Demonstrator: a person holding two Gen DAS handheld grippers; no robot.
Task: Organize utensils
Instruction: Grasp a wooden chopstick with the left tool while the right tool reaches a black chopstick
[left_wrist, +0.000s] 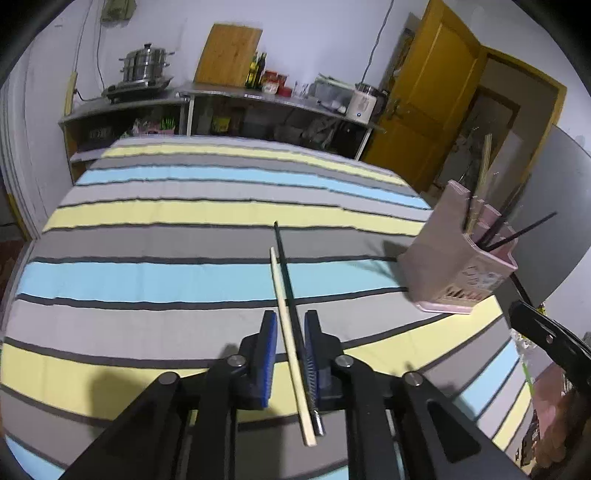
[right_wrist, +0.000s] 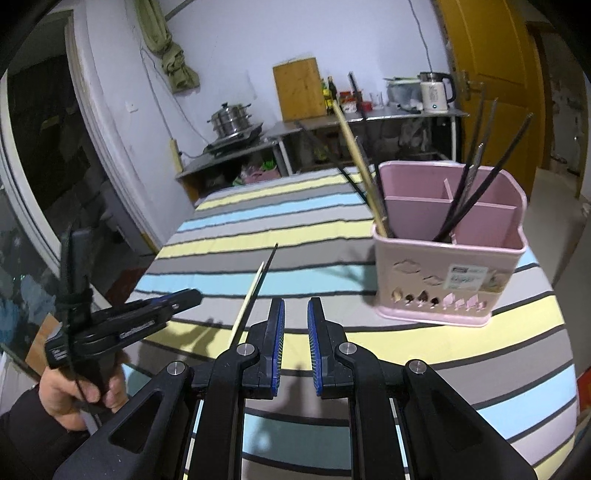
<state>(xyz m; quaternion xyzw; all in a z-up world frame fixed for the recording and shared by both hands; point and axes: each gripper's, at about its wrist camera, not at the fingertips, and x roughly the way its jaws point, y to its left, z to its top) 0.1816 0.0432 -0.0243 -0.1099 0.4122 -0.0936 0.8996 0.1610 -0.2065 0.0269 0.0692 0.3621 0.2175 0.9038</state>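
My left gripper (left_wrist: 290, 354) has its fingers (left_wrist: 271, 343) spread, with two chopsticks running lengthwise through the gap: a pale wooden chopstick (left_wrist: 286, 325) and a black chopstick (left_wrist: 291, 295) beside it on the right, close against the right pad; can't tell if it touches. Can't tell either whether they rest on the striped tabletop (left_wrist: 147, 236) or sit just above it. Their tips point away from me. Right gripper (right_wrist: 295, 343): fingers (right_wrist: 277, 332) apart, nothing between them, hovering over the tabletop near its edge. Pink utensil holder (right_wrist: 443, 280) stands ahead-right of it, already holding several dark chopsticks and one pale one, upright and leaning. Nothing lies between the chopsticks and the holder.
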